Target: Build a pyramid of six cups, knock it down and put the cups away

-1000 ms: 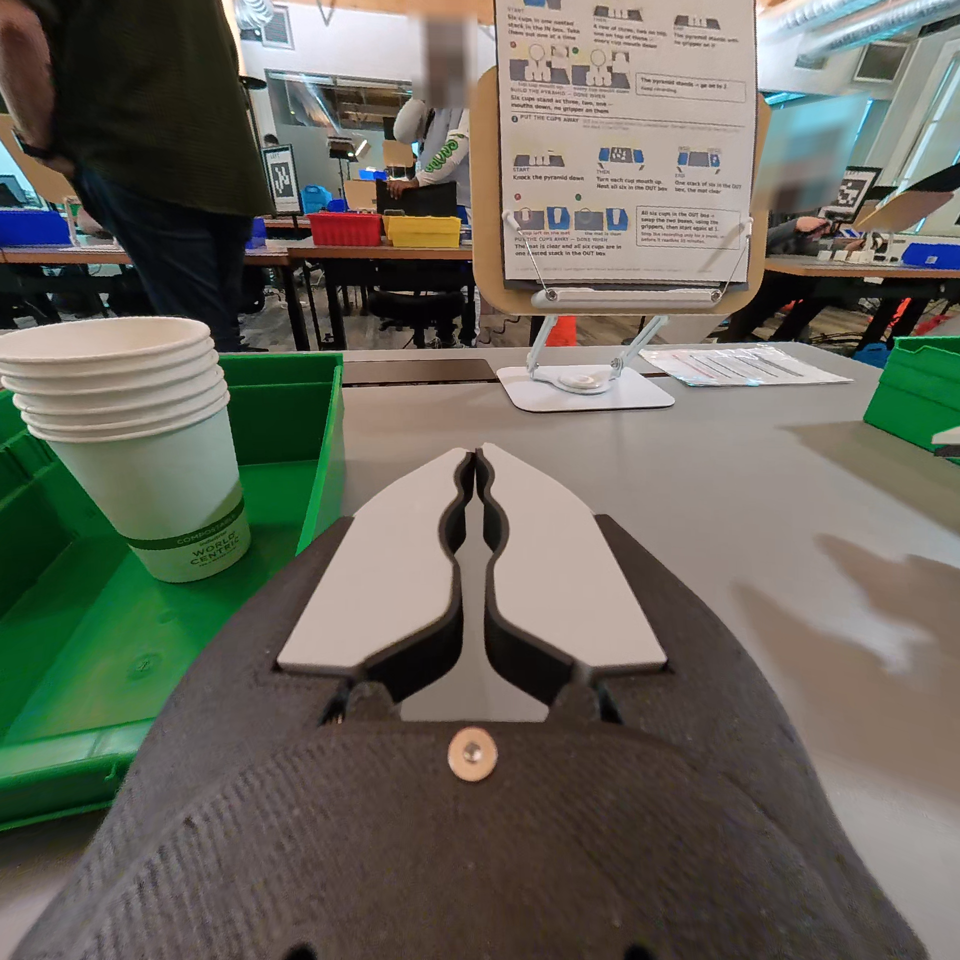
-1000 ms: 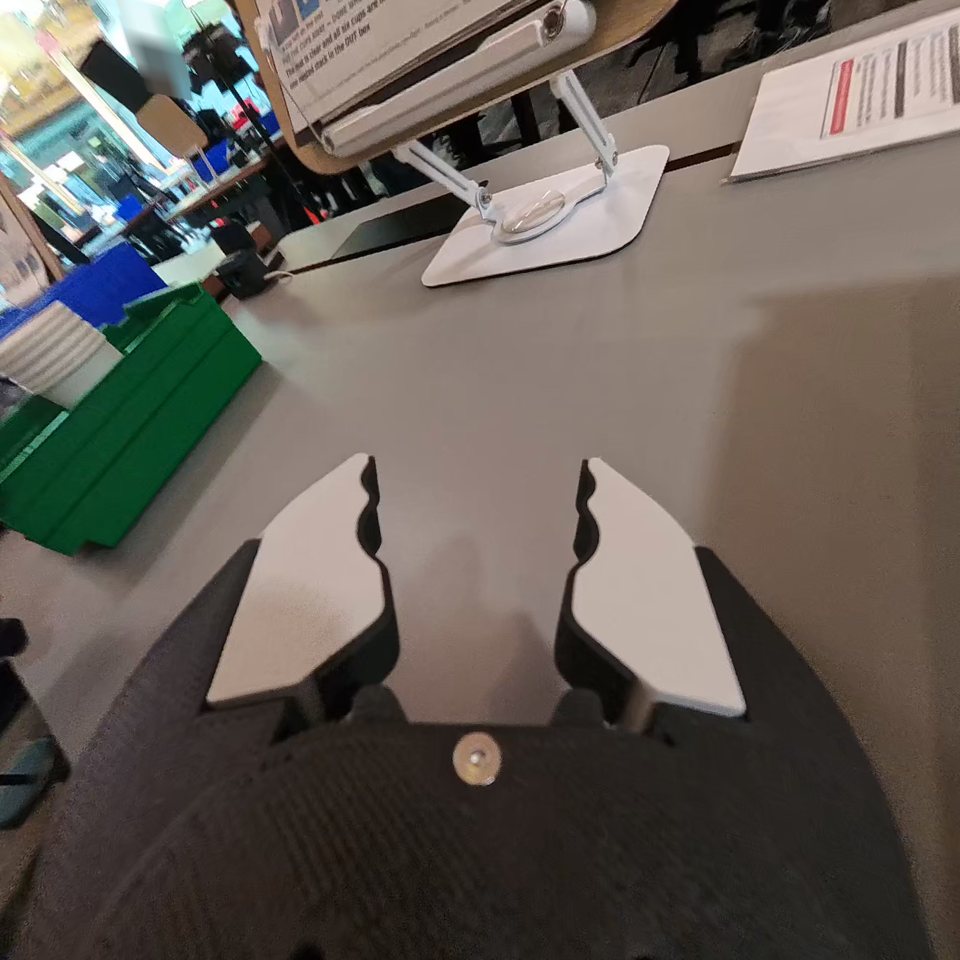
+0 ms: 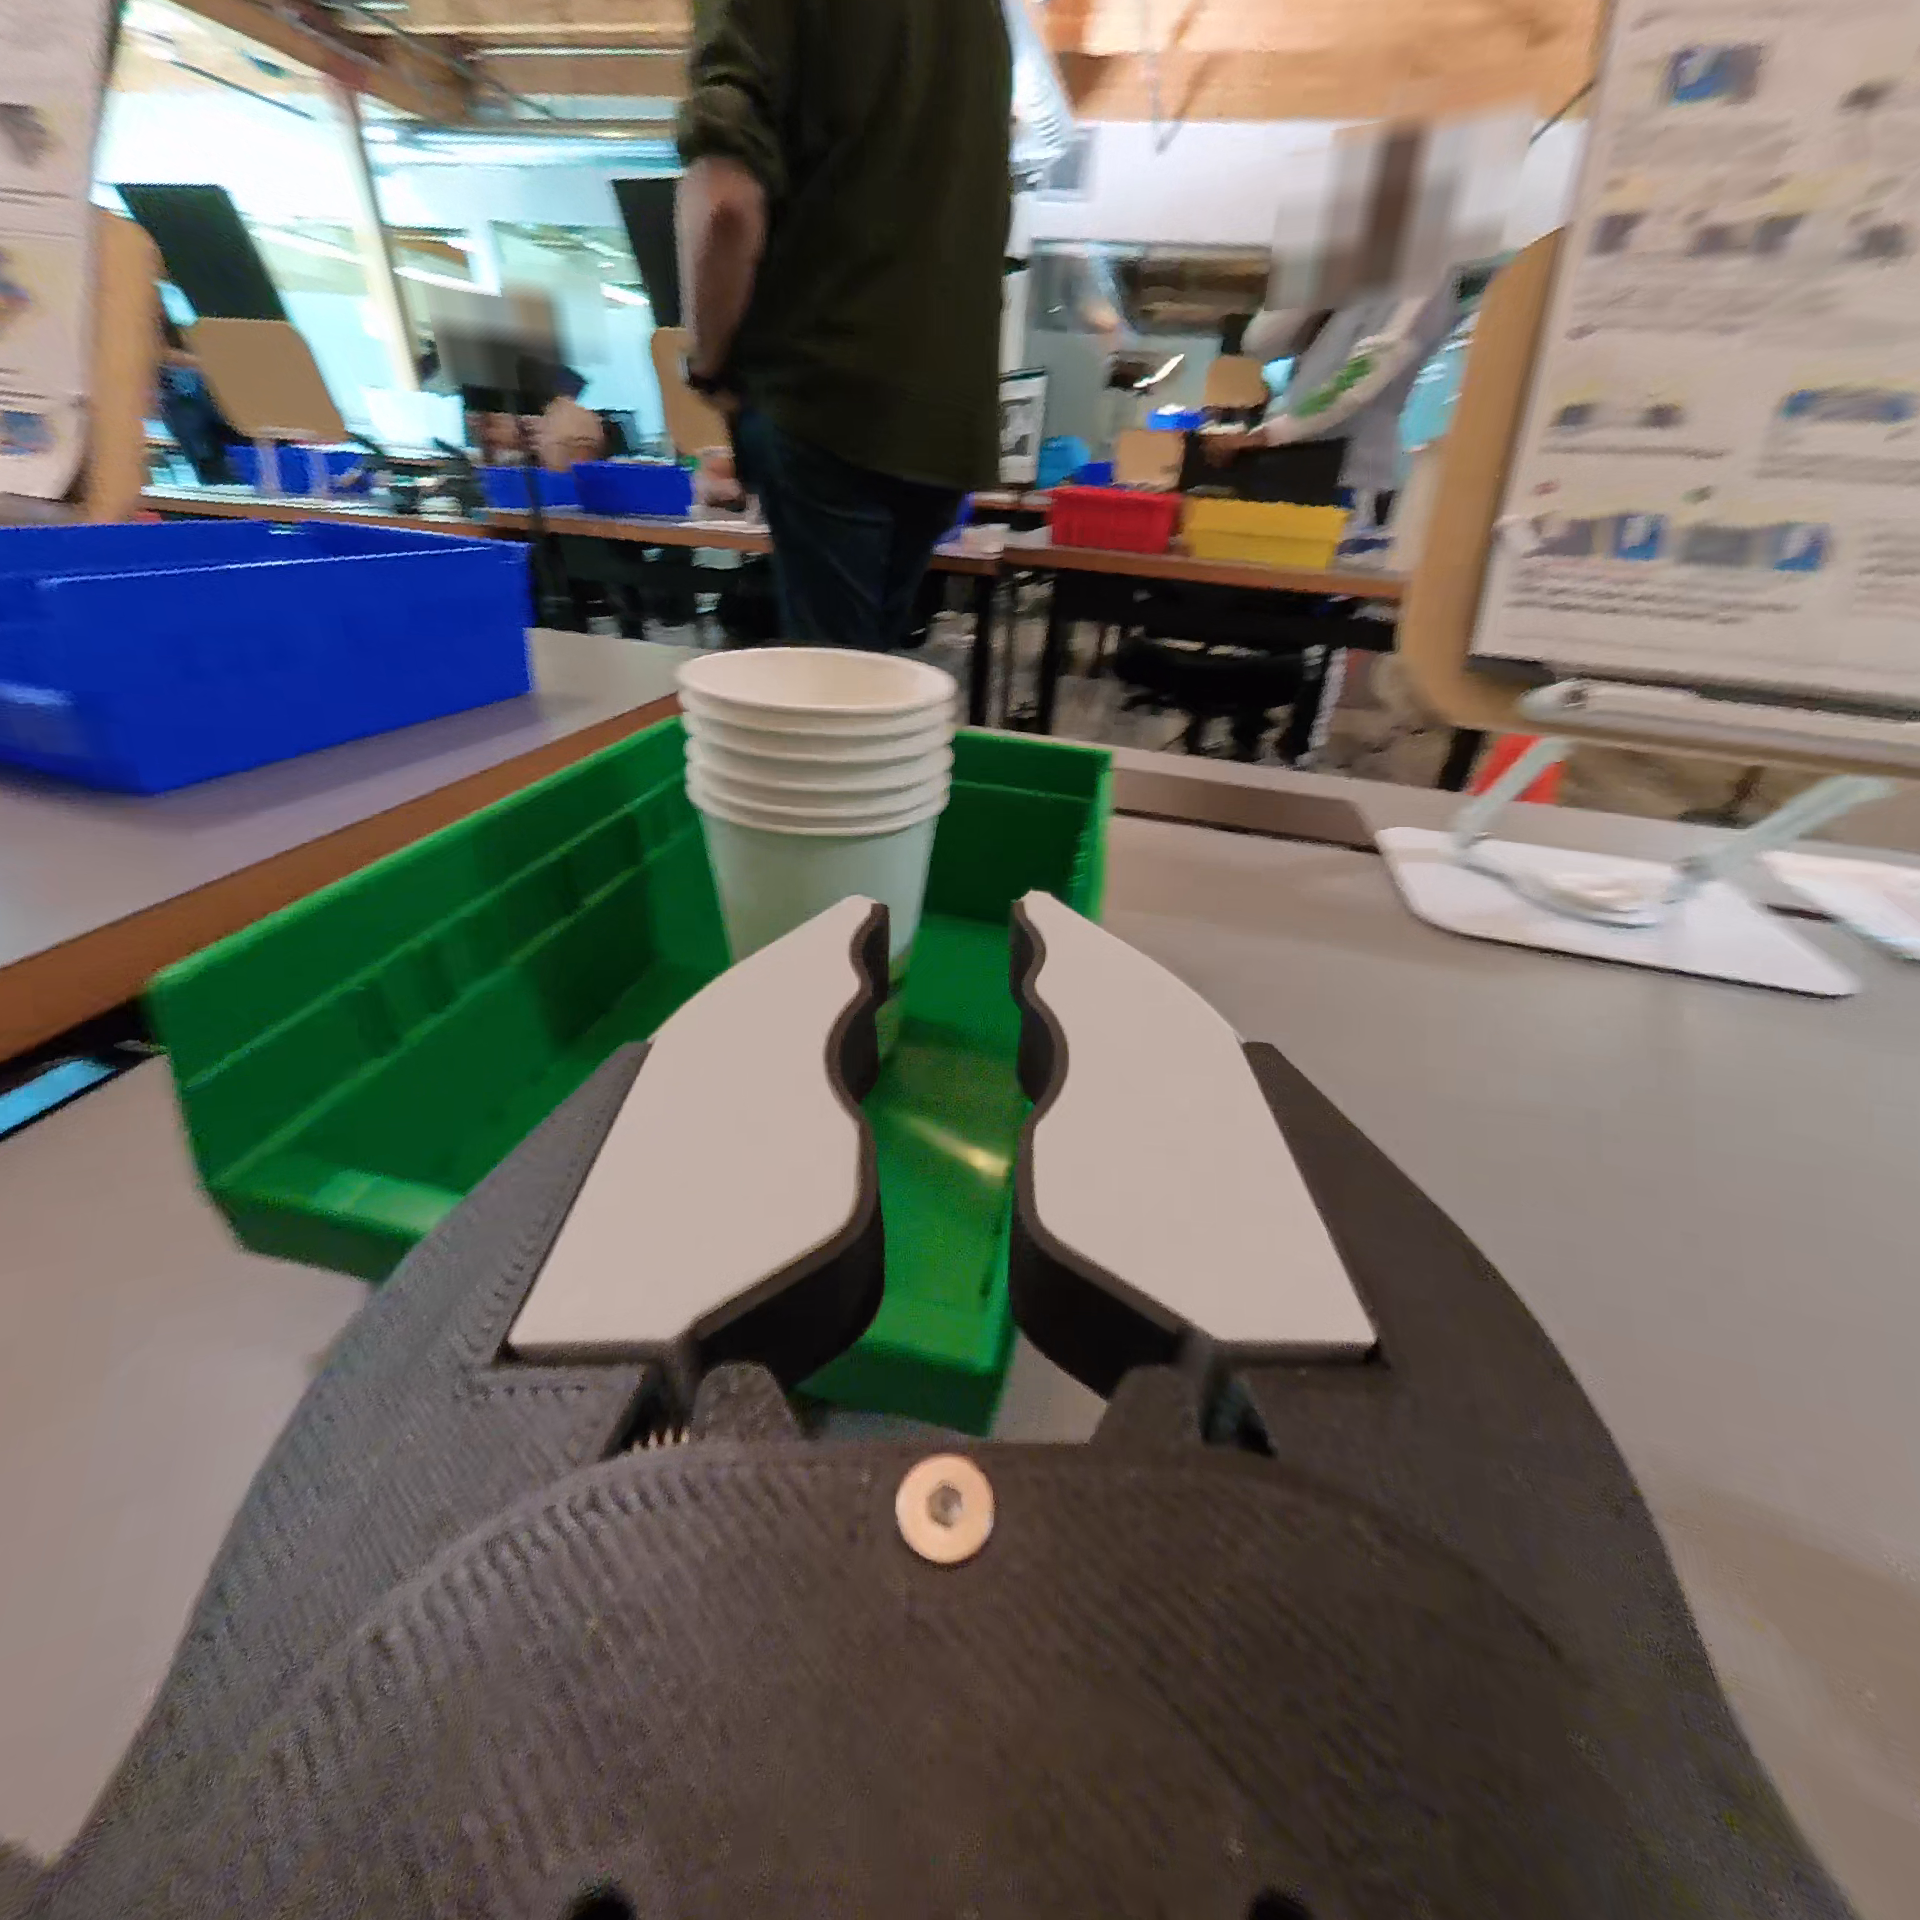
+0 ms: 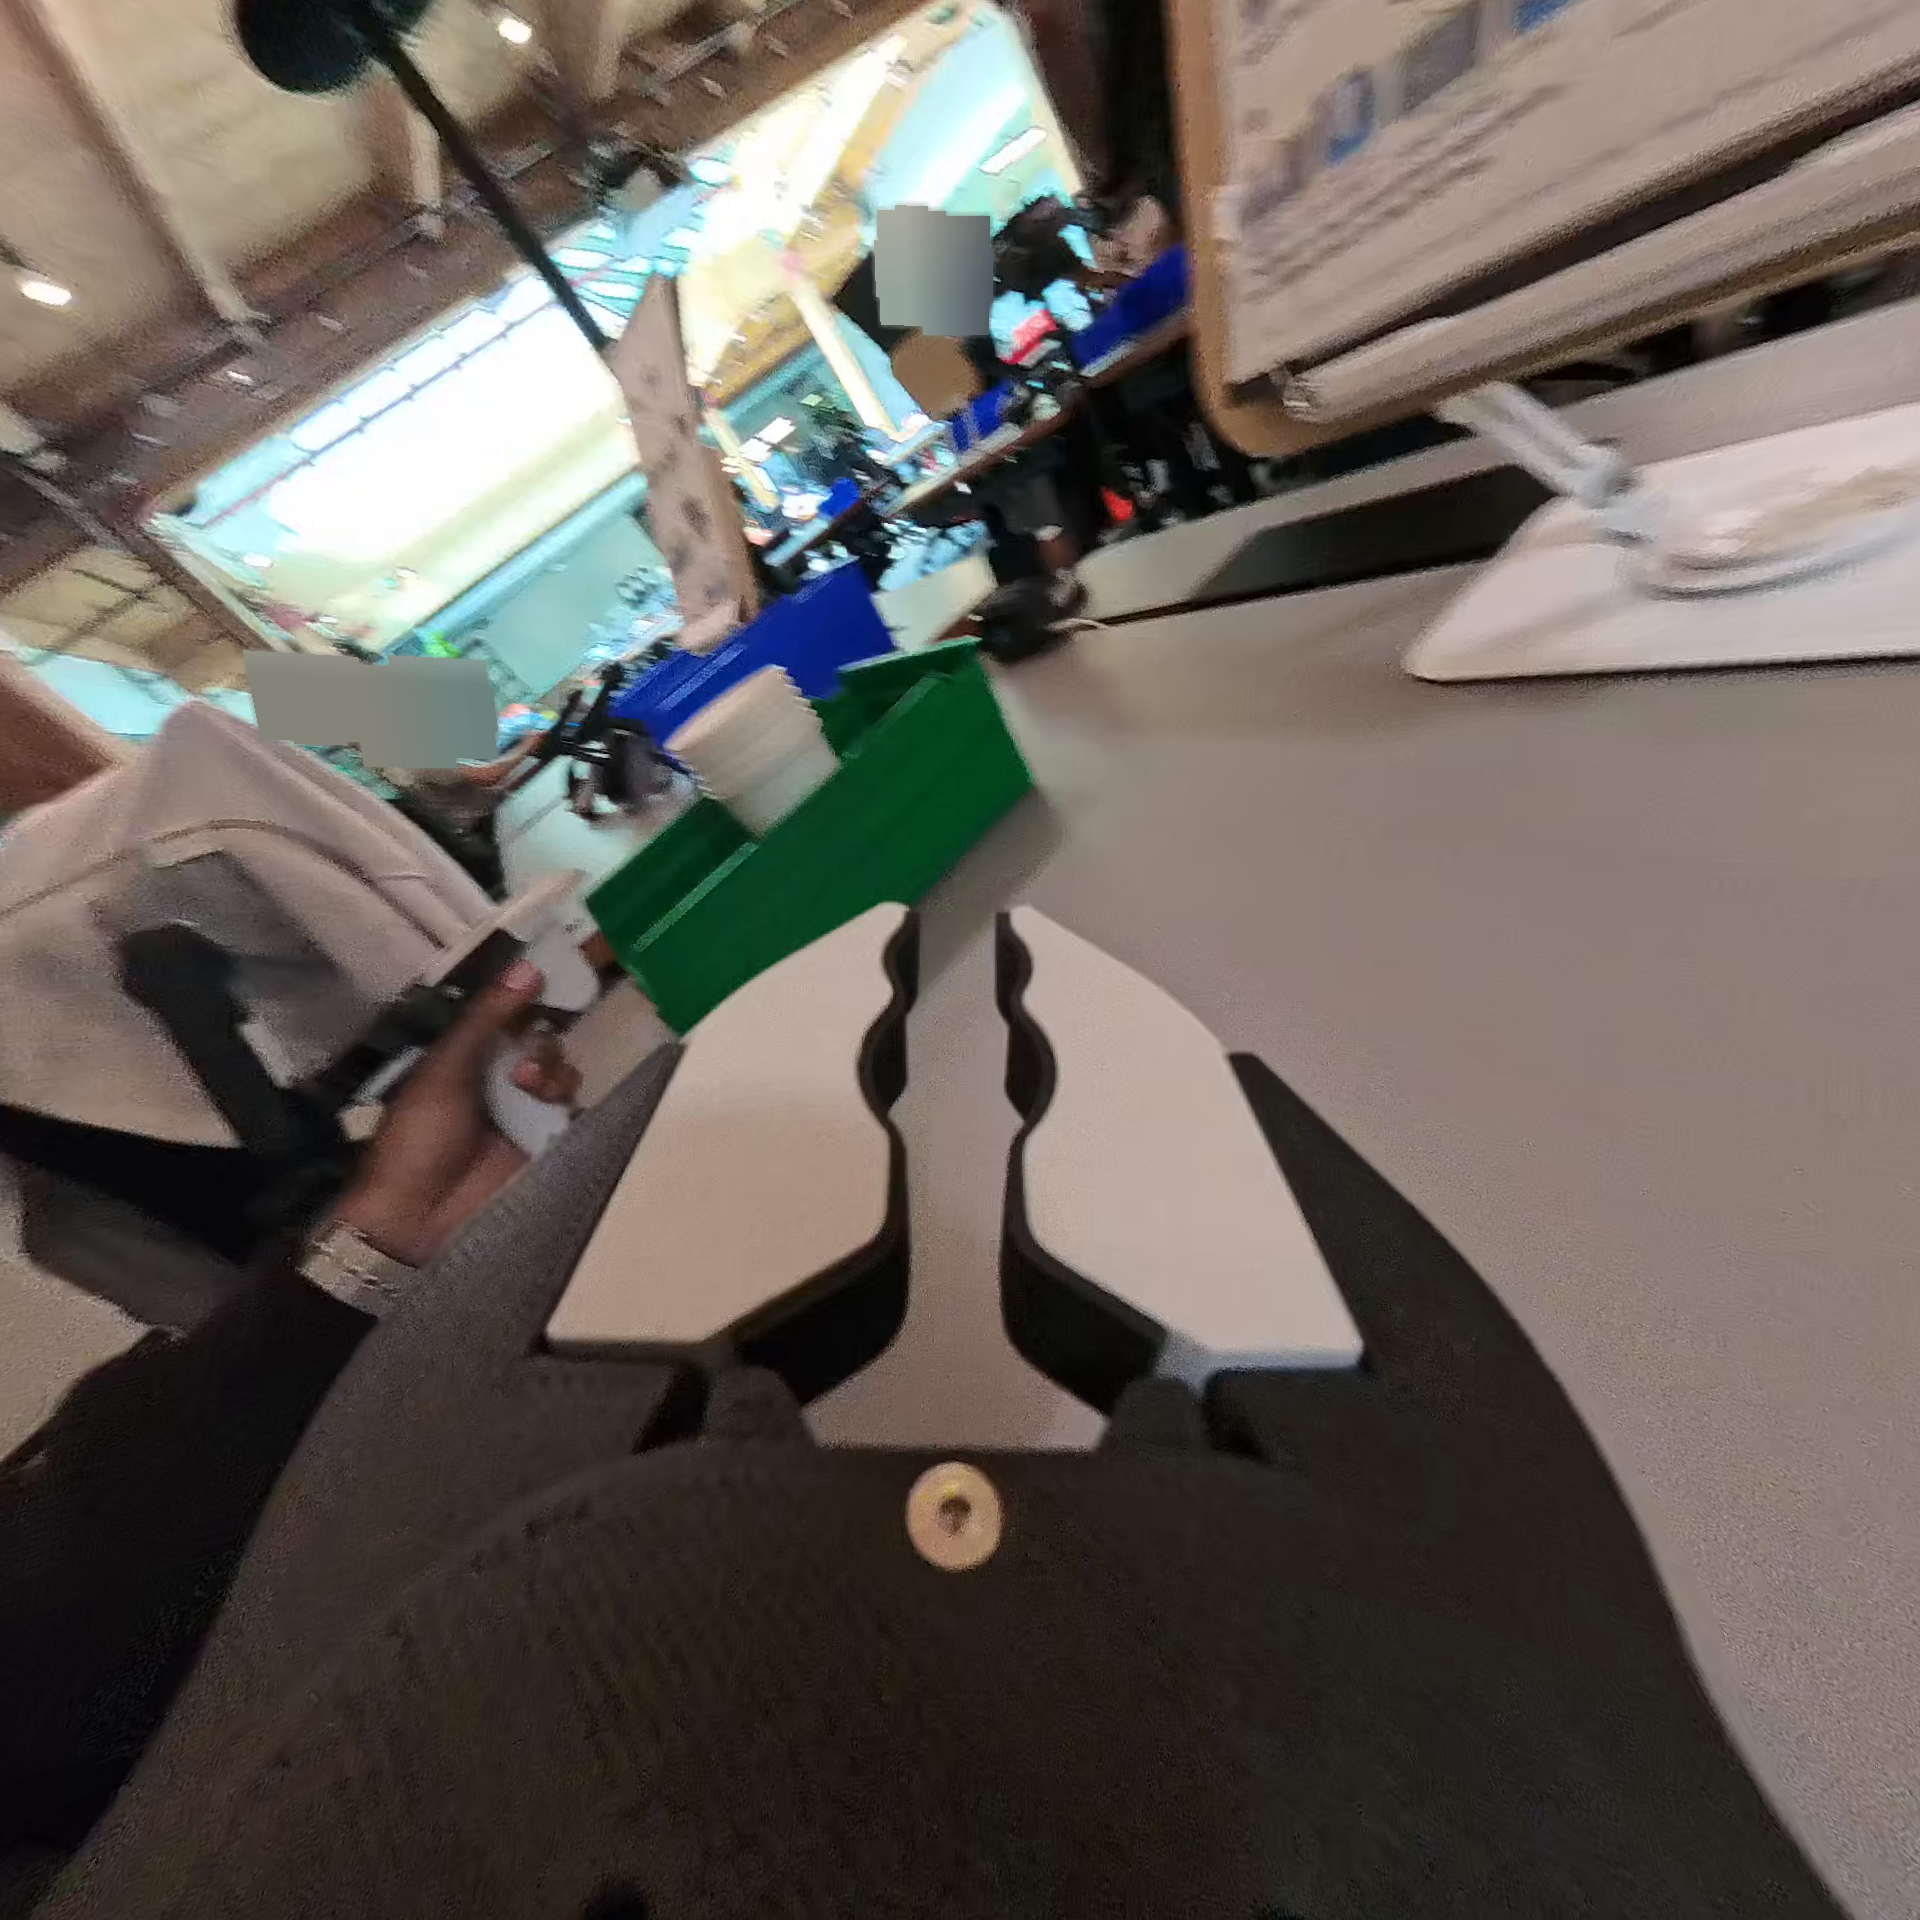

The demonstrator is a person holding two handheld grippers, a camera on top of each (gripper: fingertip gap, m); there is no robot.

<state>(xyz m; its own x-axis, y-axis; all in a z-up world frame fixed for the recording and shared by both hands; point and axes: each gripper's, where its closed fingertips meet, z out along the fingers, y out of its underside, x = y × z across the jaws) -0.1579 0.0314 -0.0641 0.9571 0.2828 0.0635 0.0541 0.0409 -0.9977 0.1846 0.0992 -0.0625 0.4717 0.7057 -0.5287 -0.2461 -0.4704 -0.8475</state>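
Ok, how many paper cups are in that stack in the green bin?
6, by the rims: all nested in one upright stack at the far end of the green bin, just ahead of the left gripper. Blur could hide one.

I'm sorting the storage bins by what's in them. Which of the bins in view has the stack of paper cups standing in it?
The green bin nearest the left gripper holds the cup stack. The blue bin sits on the neighbouring table.
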